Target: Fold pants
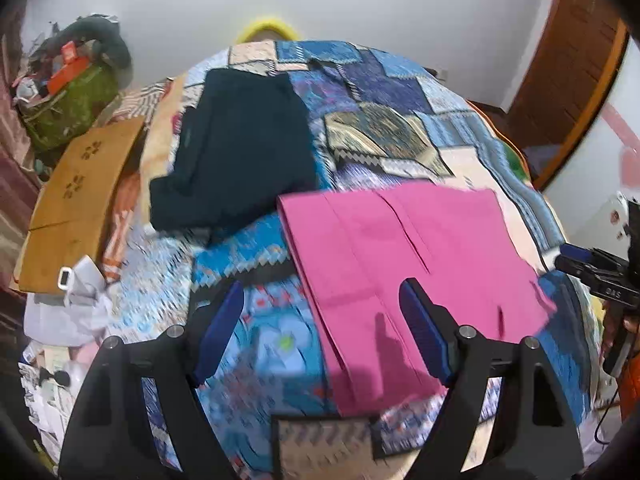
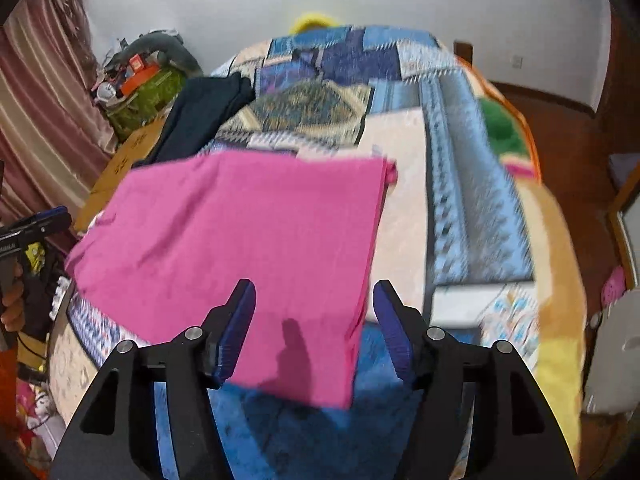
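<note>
Pink pants (image 1: 404, 264) lie folded flat on a patchwork quilt; they also show in the right wrist view (image 2: 240, 248). My left gripper (image 1: 320, 332) is open and empty, hovering above the pants' near left edge. My right gripper (image 2: 314, 332) is open and empty, above the near right corner of the pants. The right gripper (image 1: 576, 260) also shows at the right edge of the left wrist view. The left gripper (image 2: 40, 220) shows at the left edge of the right wrist view. Dark navy folded pants (image 1: 236, 148) lie further back on the left, also in the right wrist view (image 2: 200, 116).
The patchwork quilt (image 1: 400, 120) covers a bed. A cardboard sheet (image 1: 76, 196) and papers (image 1: 72, 312) lie along its left side. A cluttered green bag (image 1: 72, 108) stands beyond. A wooden door (image 1: 572, 68) is at the right. A curtain (image 2: 36, 92) hangs left.
</note>
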`<state>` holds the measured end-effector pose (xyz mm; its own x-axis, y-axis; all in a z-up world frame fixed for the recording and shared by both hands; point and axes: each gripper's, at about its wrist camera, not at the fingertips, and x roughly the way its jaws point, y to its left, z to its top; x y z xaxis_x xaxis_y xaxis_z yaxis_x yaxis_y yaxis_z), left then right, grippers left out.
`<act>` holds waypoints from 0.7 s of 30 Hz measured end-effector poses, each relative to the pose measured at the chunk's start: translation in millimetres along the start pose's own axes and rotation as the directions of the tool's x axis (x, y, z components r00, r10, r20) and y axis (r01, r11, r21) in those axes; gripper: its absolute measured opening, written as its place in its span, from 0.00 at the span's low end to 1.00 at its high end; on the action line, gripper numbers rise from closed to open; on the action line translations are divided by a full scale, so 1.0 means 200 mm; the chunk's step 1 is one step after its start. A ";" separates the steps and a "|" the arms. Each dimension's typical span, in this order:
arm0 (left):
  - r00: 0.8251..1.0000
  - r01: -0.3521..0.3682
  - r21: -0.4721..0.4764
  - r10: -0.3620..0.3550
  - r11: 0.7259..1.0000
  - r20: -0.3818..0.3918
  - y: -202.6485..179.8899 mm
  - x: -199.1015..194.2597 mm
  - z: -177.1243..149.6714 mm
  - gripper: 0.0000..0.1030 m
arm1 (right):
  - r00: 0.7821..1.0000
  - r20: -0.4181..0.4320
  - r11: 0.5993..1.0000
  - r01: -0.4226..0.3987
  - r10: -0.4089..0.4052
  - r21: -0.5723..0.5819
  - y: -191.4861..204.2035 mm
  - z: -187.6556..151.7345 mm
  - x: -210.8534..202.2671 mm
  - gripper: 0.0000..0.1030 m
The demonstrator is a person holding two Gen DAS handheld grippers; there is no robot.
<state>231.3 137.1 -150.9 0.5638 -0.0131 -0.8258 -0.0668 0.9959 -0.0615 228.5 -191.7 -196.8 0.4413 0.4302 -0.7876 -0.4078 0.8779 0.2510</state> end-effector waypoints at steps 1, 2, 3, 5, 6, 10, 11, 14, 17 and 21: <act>1.000 -0.010 -0.003 0.010 1.000 0.003 0.01 0.01 0.03 0.78 | 1.000 0.009 1.000 0.007 -0.007 0.000 -0.01 0.03 0.01 0.56; 1.000 -0.023 -0.007 0.023 1.000 0.004 0.03 0.03 0.05 0.78 | 1.000 0.015 1.000 0.012 -0.012 0.002 -0.02 0.06 0.02 0.56; 0.999 -0.033 -0.012 0.033 0.999 0.002 0.04 0.06 0.08 0.78 | 1.000 0.018 1.000 0.015 -0.015 0.003 -0.03 0.09 0.03 0.56; 0.999 -0.037 -0.032 0.036 0.999 -0.007 0.08 0.12 0.13 0.78 | 0.999 0.027 1.000 0.025 -0.025 0.004 -0.05 0.15 0.06 0.56; 0.999 -0.034 -0.045 0.033 0.998 -0.015 0.09 0.16 0.15 0.78 | 0.999 0.026 1.000 0.030 -0.030 0.003 -0.05 0.18 0.07 0.56; 0.998 -0.044 -0.080 0.040 0.996 -0.055 0.15 0.32 0.22 0.78 | 0.999 0.017 0.999 0.048 -0.048 -0.003 -0.11 0.29 0.18 0.56; 0.997 -0.046 -0.086 0.040 0.995 -0.065 0.16 0.35 0.24 0.78 | 0.998 0.012 0.998 0.057 -0.057 -0.002 -0.12 0.31 0.22 0.56; 0.995 -0.034 -0.105 0.023 0.994 -0.100 0.17 0.47 0.27 0.78 | 0.998 -0.003 0.998 0.067 -0.067 0.002 -0.17 0.37 0.33 0.56; 0.991 -0.007 -0.113 -0.008 0.994 -0.136 0.17 0.56 0.28 0.77 | 0.998 -0.020 0.998 0.067 -0.066 0.013 -0.22 0.43 0.44 0.56; 0.983 0.048 -0.120 -0.068 0.992 -0.168 0.15 0.64 0.27 0.65 | 0.998 -0.057 0.998 0.044 -0.041 0.045 -0.27 0.47 0.60 0.55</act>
<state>346.1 170.1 -228.7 0.4205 -0.0955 -0.9022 -0.1380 0.9762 -0.1676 378.4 -167.6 -251.6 0.4113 0.3810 -0.8281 -0.3516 0.9045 0.2416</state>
